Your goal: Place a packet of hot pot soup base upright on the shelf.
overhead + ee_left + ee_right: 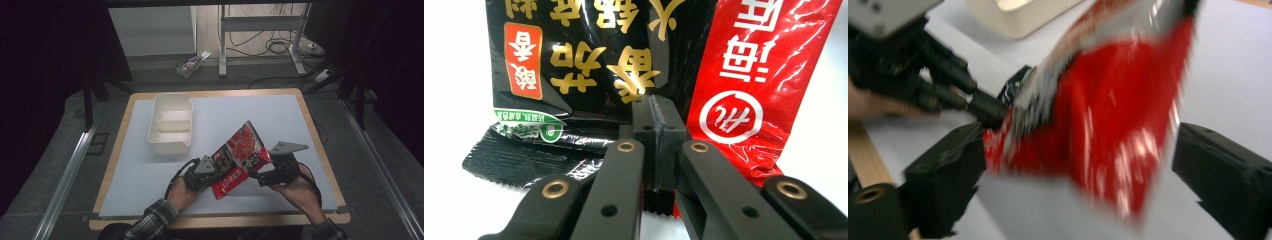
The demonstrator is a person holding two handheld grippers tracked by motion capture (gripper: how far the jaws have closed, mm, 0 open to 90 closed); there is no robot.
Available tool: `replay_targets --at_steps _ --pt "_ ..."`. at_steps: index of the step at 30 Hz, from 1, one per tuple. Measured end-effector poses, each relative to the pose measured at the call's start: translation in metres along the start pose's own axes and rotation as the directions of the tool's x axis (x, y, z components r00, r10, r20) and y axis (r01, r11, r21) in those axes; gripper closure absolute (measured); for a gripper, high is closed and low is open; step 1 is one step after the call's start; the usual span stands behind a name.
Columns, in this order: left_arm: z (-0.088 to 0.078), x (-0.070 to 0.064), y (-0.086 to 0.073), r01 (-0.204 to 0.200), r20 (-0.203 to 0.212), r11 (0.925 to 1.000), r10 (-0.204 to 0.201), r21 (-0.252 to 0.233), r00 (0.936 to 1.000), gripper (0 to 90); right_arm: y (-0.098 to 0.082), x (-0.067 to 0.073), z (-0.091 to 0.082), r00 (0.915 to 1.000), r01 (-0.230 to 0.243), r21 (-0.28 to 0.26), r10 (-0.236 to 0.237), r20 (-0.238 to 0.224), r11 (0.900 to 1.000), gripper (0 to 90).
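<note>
A crinkly snack bag (240, 152), red and black with gold lettering, hangs tilted above the front of the white mat (290, 120). My left gripper (212, 172) is shut on the bag's lower left edge. In the left gripper view its jaws (653, 102) pinch the bottom seam of the bag (574, 65). My right gripper (260, 172) is at the bag's lower right. In the right gripper view its jaws (1078, 150) stand wide open, with the blurred red bag (1108, 110) between them and a gap to the right-hand jaw. The left gripper (988, 107) shows there too, clamped on the bag.
A cream two-compartment tub (171, 122) stands at the back left of the mat. The wooden table rim (220, 218) runs along the front. On the floor behind are desk legs (222, 45), cables and a small box (190, 65).
</note>
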State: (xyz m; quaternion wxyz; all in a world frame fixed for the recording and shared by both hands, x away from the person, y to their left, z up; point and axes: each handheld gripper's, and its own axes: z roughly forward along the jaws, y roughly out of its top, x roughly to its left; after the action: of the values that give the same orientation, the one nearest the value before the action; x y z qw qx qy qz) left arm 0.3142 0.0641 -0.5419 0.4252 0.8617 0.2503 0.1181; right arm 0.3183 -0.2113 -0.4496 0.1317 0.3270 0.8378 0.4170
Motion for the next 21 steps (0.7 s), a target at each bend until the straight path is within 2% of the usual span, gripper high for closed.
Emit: replay_targets --at_steps 7,10,14,18,21 --pt "0.000 0.000 0.000 -0.010 -0.005 0.9999 0.010 0.003 0.9999 90.0 0.022 0.002 0.019 0.9992 -0.034 -0.007 0.034 -0.023 0.999 30.9" --pt "0.000 0.000 0.000 -0.003 -0.004 1.0000 0.003 0.001 1.0000 90.0 0.029 0.003 0.024 0.9983 -0.058 0.009 0.058 0.003 0.998 39.9" --pt "-0.002 0.001 0.000 0.006 -0.001 1.0000 -0.006 0.005 1.0000 90.0 0.034 -0.001 0.023 0.9923 -0.121 0.002 0.121 -0.027 0.993 54.6" --pt "-0.005 0.002 -0.002 0.014 -0.006 0.9999 -0.014 0.009 0.9999 87.2 0.037 -0.004 0.023 0.9869 -0.148 -0.006 0.148 -0.064 0.989 63.8" --pt "-0.008 0.000 -0.002 0.001 -0.027 0.9994 0.000 0.034 0.9996 83.0 0.041 -0.006 0.024 0.9812 -0.170 -0.024 0.166 -0.098 0.985 69.7"
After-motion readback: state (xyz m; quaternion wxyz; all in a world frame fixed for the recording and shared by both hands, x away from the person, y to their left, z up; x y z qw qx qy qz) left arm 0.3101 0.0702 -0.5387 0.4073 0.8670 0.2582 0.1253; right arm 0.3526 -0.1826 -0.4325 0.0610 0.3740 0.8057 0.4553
